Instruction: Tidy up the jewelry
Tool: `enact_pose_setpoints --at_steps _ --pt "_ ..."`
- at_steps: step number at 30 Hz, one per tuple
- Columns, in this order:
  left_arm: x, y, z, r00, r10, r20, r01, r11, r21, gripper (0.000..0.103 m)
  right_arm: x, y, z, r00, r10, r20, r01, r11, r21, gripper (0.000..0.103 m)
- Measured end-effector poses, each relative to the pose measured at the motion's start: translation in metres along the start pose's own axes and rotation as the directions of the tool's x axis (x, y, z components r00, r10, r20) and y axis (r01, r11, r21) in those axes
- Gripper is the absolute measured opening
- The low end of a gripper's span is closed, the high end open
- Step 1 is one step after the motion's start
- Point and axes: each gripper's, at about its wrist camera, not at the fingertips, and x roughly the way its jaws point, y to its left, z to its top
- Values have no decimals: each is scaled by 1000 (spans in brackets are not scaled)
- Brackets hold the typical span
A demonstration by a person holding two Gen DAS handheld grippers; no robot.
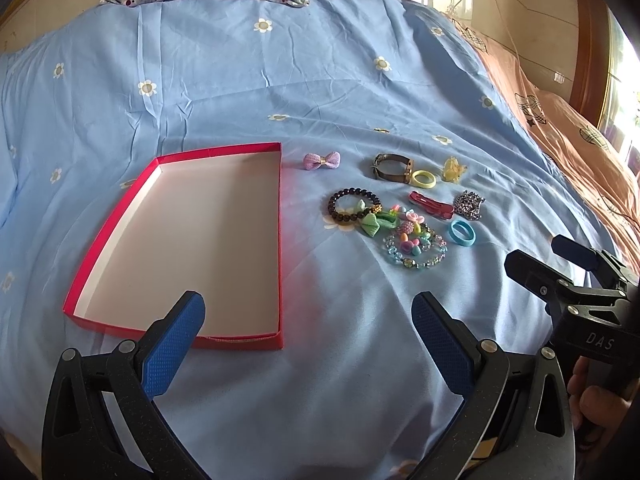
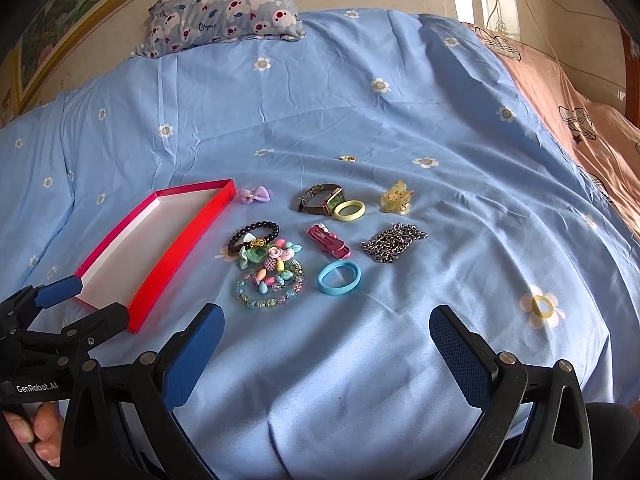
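Note:
A shallow red box with a white inside lies empty on the blue bedsheet. To its right lies the jewelry: a purple bow, a watch, a yellow ring, a yellow claw clip, a dark bead bracelet, a red hair clip, a metal chain, a blue ring and a colourful bead bracelet. My left gripper is open over the box's near right corner. My right gripper is open, short of the jewelry. Both are empty.
A patterned pillow lies at the far end of the bed. An orange quilt runs along the right side. A small gold ring lies apart, beyond the watch. Open sheet lies between the grippers and the jewelry.

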Motion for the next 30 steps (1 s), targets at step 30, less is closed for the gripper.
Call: enact_pose_setpoints --at_steps 30 --pt "19 0 10 999 -35 -35 35 999 -4 103 10 4 10 999 19 -26 -19 1000 -1 103"
